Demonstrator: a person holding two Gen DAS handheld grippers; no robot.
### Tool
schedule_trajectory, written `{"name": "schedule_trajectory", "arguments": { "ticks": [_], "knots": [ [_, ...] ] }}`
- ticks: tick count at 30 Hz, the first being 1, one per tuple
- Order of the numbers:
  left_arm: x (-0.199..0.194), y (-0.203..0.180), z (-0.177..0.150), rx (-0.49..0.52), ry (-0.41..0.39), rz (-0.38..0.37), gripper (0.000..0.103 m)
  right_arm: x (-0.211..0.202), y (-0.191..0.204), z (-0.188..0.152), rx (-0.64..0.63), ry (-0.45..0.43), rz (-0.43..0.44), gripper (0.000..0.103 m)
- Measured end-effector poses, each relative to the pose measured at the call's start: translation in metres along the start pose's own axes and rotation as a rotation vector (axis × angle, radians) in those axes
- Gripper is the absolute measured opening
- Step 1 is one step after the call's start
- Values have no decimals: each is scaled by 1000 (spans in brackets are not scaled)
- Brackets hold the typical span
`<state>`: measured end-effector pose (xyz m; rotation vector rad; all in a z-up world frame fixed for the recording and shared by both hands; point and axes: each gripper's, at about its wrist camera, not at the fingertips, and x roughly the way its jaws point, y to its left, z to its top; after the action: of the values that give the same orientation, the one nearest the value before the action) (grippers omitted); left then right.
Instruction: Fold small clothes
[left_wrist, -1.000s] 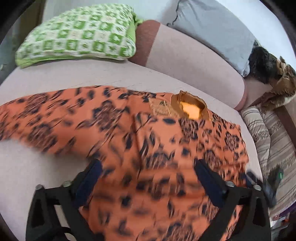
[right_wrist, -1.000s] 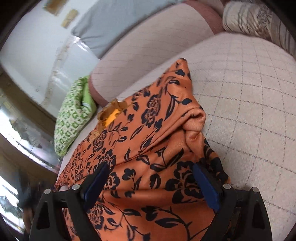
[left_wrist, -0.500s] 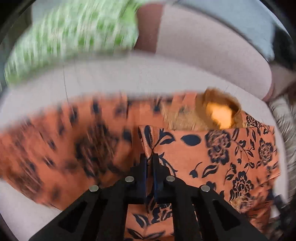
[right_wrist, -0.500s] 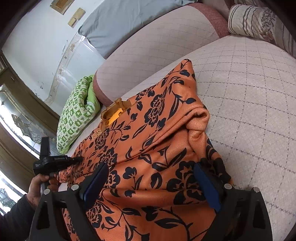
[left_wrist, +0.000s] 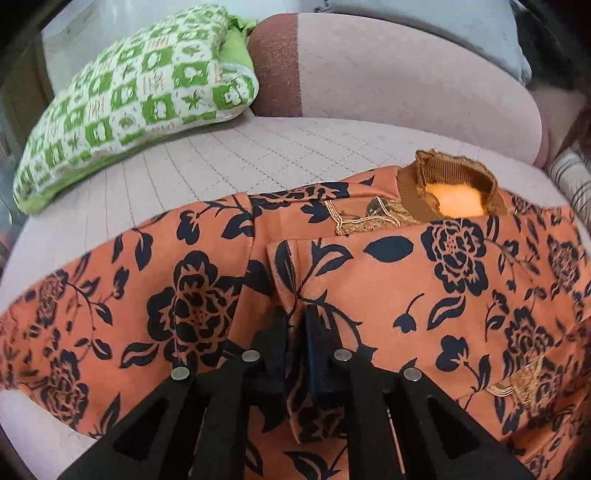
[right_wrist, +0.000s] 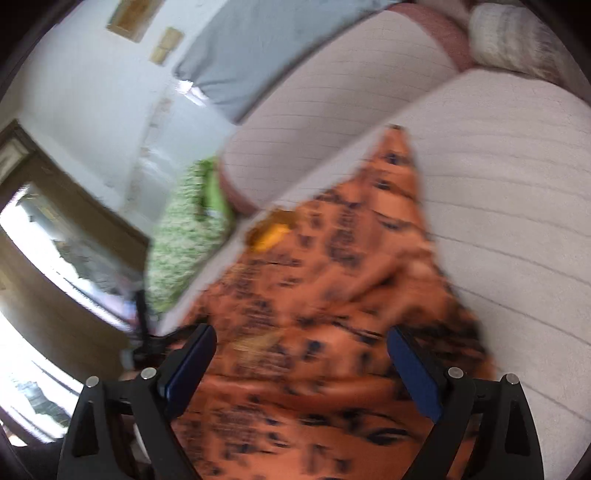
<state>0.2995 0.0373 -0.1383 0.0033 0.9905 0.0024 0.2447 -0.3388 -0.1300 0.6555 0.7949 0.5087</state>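
Two grippers over one orange floral top (left_wrist: 461, 288), spread flat on the quilted sofa seat (left_wrist: 207, 162). Nearest the left camera, left gripper (left_wrist: 295, 332) pinched tight on a raised fold of the top's cloth. Right gripper (right_wrist: 299, 365) spread wide just above the fabric, nothing held; pretty blurry view. Further out, brown ribbed collar (left_wrist: 458, 177) facing the backrest (left_wrist: 406, 81). Green checked pillow (left_wrist: 140, 92) sitting back left, grey pillow (right_wrist: 258, 55) up behind.

The left gripper (left_wrist: 295, 332) is now pinching a fold of the orange garment (left_wrist: 443, 288) below its collar (left_wrist: 454, 181), jaws closed from wide apart.
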Motion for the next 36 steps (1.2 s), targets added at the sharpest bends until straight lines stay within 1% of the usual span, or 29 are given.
{"name": "schedule_trajectory", "arguments": {
  "ticks": [1, 2, 5, 7, 8, 9, 10, 11, 12, 13, 14, 15, 17, 18, 19, 21, 22, 23, 24, 26, 27, 28, 29, 30, 32, 33, 34, 35, 36],
  "knots": [
    [0, 2, 0, -7, 0, -9, 9, 6, 6, 8, -10, 18, 6, 95],
    [-1, 2, 0, -8, -2, -13, 9, 7, 9, 19, -2, -7, 3, 95],
    [-3, 0, -3, -14, -4, -25, 10, 5, -1, 62, 132, -89, 87, 95],
    [3, 10, 2, -17, -6, -33, 10, 22, -31, 81, 278, -32, 175, 95],
    [5, 8, 2, -19, -9, -37, 10, 30, -52, 84, 337, -5, 121, 95],
    [6, 7, 2, -21, -9, -42, 11, 29, -80, 81, 385, -19, -31, 95],
    [5, 8, 2, -23, -9, -50, 12, 24, -102, 74, 448, -43, -55, 91],
    [4, 8, 1, -17, -7, -56, 12, 9, -120, 63, 528, -91, -15, 71],
    [3, 9, 1, -8, -10, -56, 13, 0, -121, 62, 540, -102, -12, 67],
    [3, 8, 1, 5, -13, -52, 16, -10, -112, 64, 505, -109, -24, 72],
    [3, 8, 1, 13, -17, -48, 16, -15, -102, 69, 457, -116, -25, 82],
    [1, 7, 1, 15, -22, -48, 18, -19, -90, 75, 408, -123, -15, 83],
    [-1, 7, 1, 15, -29, -60, 28, -18, -68, 91, 349, -128, 42, 85],
    [-3, 6, 2, 15, -32, -68, 32, -10, -59, 97, 328, -113, 78, 90],
    [-5, 5, 1, 18, -38, -77, 33, 3, -53, 100, 304, -84, 92, 90],
    [-7, 1, 1, 33, -48, -80, 35, 33, -54, 104, 249, -5, 30, 90],
    [-5, 0, 1, 36, -42, -78, 39, 47, -69, 103, 260, 27, -96, 90],
    [-1, 1, 0, 32, -24, -79, 40, 52, -87, 97, 320, 28, -158, 89],
    [-1, 0, -2, 28, -16, -82, 40, 47, -95, 93, 363, -8, -126, 87],
    [-2, 2, -3, 29, -30, -85, 42, 35, -74, 93, 304, -50, -149, 89],
    [-3, 2, -2, 29, -34, -80, 43, 33, -63, 95, 265, -53, -134, 90],
    [-6, 2, -2, 18, -41, -82, 43, 34, -52, 98, 233, -43, -92, 90],
    [-10, 2, -3, 5, -56, -99, 43, 36, -42, 101, 208, -27, -51, 90],
    [-13, 1, -4, 1, -67, -111, 44, 40, -36, 104, 180, -16, -38, 90],
    [-13, -5, -6, 23, -68, -109, 52, 56, -44, 110, 163, 7, -104, 90],
    [-9, -7, -8, 30, -45, -105, 55, 68, -64, 108, 223, 42, -191, 90],
    [-1, -8, -10, 29, -5, -104, 55, 70, -80, 105, 296, 36, -189, 90],
    [-1, -9, -11, 27, -16, -104, 55, 62, -83, 103, 337, -9, -152, 90],
    [-4, -9, -11, 35, -29, -104, 55, 54, -75, 105, 326, -29, -157, 90]
  ]
}}
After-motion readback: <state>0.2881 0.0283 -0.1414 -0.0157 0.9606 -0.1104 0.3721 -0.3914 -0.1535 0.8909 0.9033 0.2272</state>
